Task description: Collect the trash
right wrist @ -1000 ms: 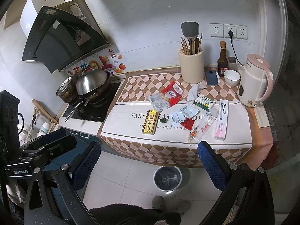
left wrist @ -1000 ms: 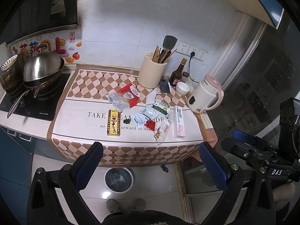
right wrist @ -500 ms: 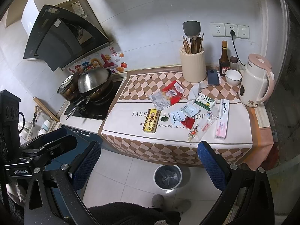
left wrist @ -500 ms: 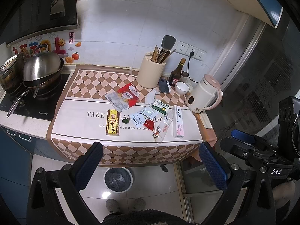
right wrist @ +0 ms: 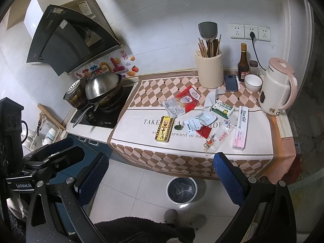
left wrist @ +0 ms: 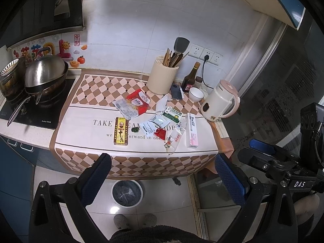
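Cloth (left wrist: 81, 129) on surface: "TAKE", partly covered, and "forward" beneath. Pink-white box (right wrist: 241, 129), right: "Doctor". Right gripper (left wrist: 263, 147) mount: "DAS". Left gripper (right wrist: 66, 147) mount: "GenRobot.AI". Yellow box (left wrist: 120, 130): Chinese characters, unread.

Checkered cloth-covered counter (left wrist: 97, 89), scattered wrappers (left wrist: 131, 106), boxes (left wrist: 121, 131), kettle (left wrist: 219, 101)

At the worktop's back edge stands a cream utensil holder (left wrist: 162, 79) with chopsticks and a dark spatula (left wrist: 181, 45) – a dark phone (left wrist: 176, 92) lies just beside its base. Toward the back right corner are a brown sauce bottle (left wrist: 190, 77), a white bowl (left wrist: 195, 94) and a cream-and-pink kettle (left wrist: 219, 101). At the left end, a steel wok lid (left wrist: 45, 70) covers a pan on the black hob (left wrist: 30, 113) – a range hood (right wrist: 68, 40) hangs above
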`<action>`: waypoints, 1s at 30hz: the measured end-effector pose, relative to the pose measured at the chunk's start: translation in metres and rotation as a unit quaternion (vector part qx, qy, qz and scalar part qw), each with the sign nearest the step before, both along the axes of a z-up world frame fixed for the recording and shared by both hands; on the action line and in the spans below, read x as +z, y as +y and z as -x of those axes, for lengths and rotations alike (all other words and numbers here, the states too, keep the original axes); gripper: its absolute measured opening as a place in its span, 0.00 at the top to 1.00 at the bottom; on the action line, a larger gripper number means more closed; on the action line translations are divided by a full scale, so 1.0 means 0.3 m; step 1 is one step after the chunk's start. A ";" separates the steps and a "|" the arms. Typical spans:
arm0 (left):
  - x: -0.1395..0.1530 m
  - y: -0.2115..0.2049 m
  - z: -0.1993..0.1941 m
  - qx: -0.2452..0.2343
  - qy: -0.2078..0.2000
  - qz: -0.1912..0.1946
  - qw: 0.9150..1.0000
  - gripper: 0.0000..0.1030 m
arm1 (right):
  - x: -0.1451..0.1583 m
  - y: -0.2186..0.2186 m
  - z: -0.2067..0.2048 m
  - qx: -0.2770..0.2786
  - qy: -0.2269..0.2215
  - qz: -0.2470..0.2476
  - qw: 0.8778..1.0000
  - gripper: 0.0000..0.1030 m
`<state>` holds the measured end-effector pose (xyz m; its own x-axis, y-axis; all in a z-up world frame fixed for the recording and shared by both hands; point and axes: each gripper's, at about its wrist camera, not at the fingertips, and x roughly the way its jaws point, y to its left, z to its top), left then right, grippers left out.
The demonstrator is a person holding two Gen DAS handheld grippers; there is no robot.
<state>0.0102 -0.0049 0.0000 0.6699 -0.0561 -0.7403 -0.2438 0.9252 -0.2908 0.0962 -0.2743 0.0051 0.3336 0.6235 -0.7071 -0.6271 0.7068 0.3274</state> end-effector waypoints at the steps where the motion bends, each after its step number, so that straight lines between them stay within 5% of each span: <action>1: 0.001 -0.003 0.000 0.000 0.000 0.000 1.000 0.00 | 0.001 0.002 0.003 0.000 0.000 0.000 1.000 0.00; 24: -0.014 -0.001 -0.002 -0.017 0.002 0.003 1.000 0.00 | -0.013 0.007 -0.002 -0.002 0.008 -0.004 1.000 0.00; 28: -0.062 0.032 -0.065 0.023 0.013 -0.076 0.997 0.00 | -0.030 0.003 -0.019 -0.040 0.016 -0.015 0.999 0.00; 30: -0.112 0.058 -0.131 0.061 0.023 -0.143 0.988 0.00 | -0.055 -0.005 -0.041 -0.087 0.009 -0.013 0.996 0.00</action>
<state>0.0494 0.0124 -0.0335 0.6236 0.2392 -0.7443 -0.3656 0.9308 -0.0071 0.1085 -0.2757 -0.0113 0.4248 0.5759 -0.6985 -0.4896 0.7951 0.3578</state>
